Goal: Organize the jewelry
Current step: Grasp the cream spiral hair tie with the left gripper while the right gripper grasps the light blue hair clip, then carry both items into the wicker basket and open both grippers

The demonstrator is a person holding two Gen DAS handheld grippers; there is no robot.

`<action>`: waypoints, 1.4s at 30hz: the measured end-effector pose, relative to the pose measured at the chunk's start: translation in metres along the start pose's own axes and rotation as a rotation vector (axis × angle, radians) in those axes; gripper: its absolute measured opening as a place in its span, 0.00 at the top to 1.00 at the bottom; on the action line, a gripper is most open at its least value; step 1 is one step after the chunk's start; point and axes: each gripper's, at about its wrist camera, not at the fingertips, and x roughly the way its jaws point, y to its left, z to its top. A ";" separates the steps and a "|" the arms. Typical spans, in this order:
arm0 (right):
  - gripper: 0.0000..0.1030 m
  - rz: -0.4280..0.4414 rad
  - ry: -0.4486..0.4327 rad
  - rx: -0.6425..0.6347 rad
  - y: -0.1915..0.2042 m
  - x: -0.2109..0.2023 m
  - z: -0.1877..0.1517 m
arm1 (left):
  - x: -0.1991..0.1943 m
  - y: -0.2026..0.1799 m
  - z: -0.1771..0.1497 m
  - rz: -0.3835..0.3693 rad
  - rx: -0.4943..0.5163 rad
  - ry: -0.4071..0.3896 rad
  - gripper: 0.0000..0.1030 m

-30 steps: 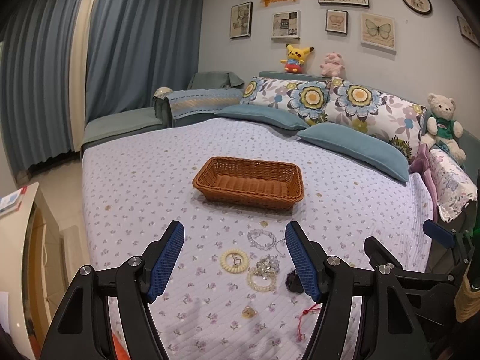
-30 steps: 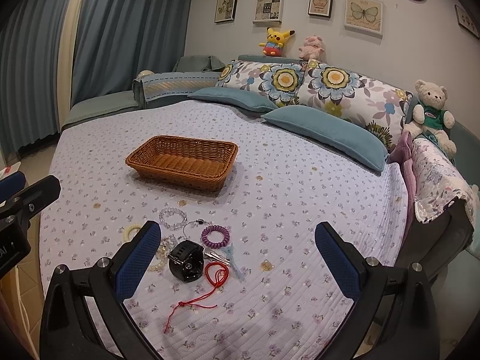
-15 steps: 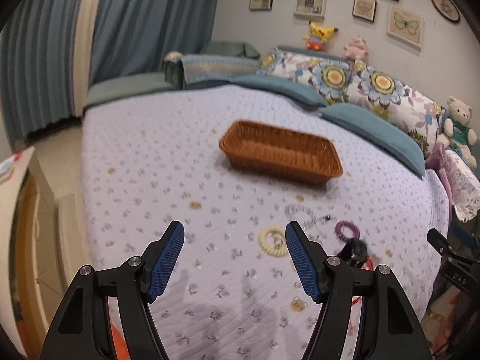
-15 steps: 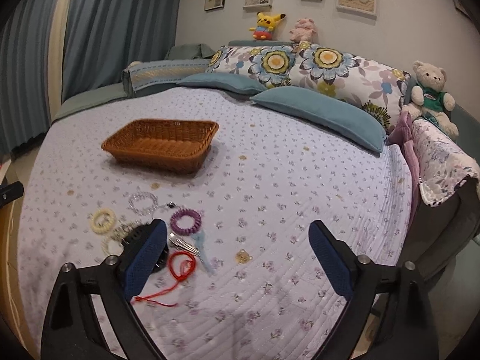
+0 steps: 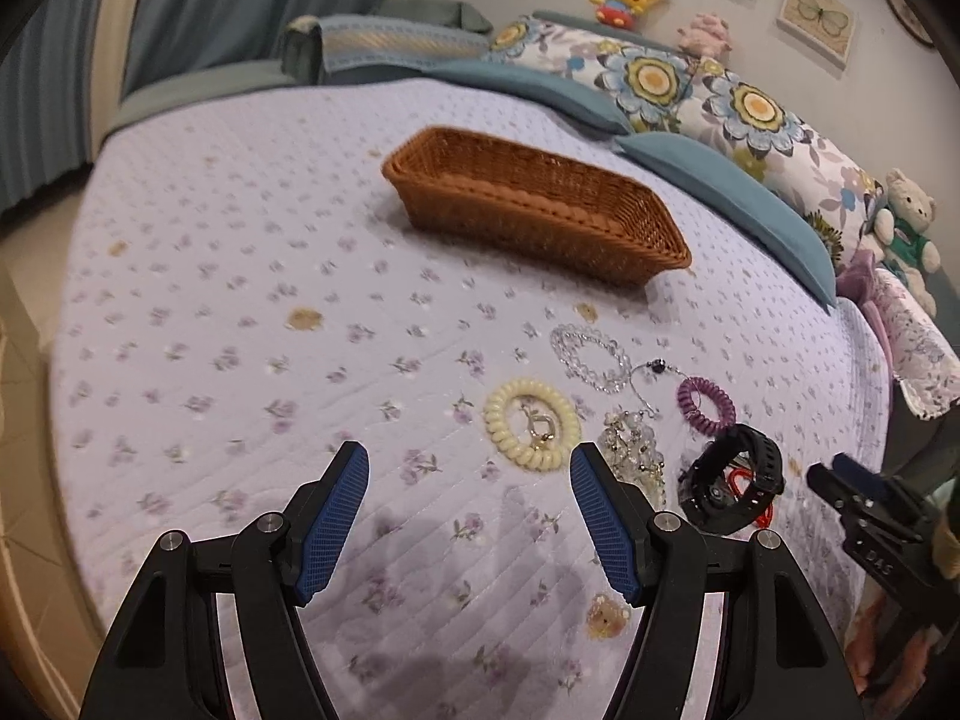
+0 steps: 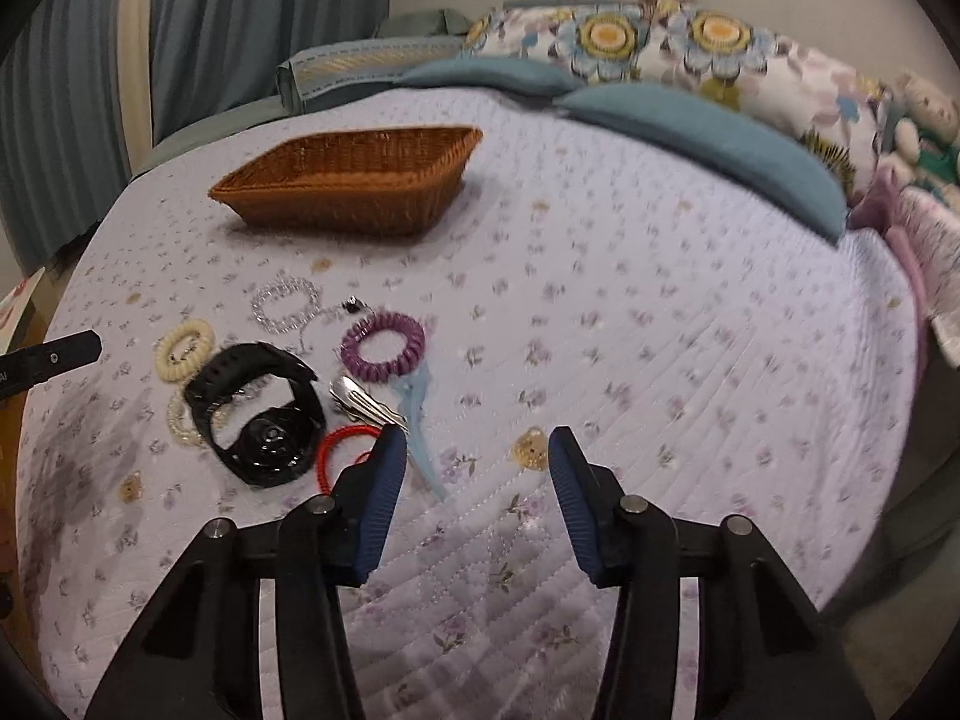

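Both grippers have dropped lower and closer to the bedspread (image 5: 252, 192) since a second ago, and the jewelry cluster now looms larger in each view. Only the right wrist view shows the silver metal hair clip (image 6: 363, 401), the translucent light-blue clip (image 6: 417, 414) beside it and most of the red cord loop (image 6: 342, 450); from the left wrist view the cord is just a sliver behind the black watch (image 5: 733, 480). That left view alone shows a small metal clasp lying inside the cream coil hair tie (image 5: 531, 420), and the tangled pearl-and-crystal piece (image 5: 636, 450) clearly.

The left gripper (image 5: 469, 468) hangs with jaws spread wide, holding nothing, its ribbed blue pads (image 5: 333, 525) above bare quilt just short of the cream tie. The right gripper (image 6: 471, 453) is likewise parted and empty, its left pad (image 6: 378, 504) overlapping the red cord in the picture; contact cannot be judged.

A clear faceted bead bracelet (image 5: 591, 354), a thin chain with a dark pendant (image 5: 660, 367) and a purple coil hair tie (image 6: 383, 347) lie near each other on the quilted floral fabric. The woven brown wicker basket (image 5: 540, 204), rectangular, sits well beyond them toward the pillows.
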 end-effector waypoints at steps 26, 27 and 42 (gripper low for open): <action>0.86 0.103 0.162 -0.071 0.015 0.046 0.013 | 0.083 -0.017 0.021 -0.001 0.068 0.158 0.74; 0.89 0.105 0.167 -0.071 0.015 0.047 0.013 | 0.083 -0.017 0.021 -0.001 0.068 0.154 0.80; 0.91 0.205 0.023 0.002 0.005 0.016 0.063 | 0.037 -0.011 0.048 -0.151 0.015 -0.008 0.90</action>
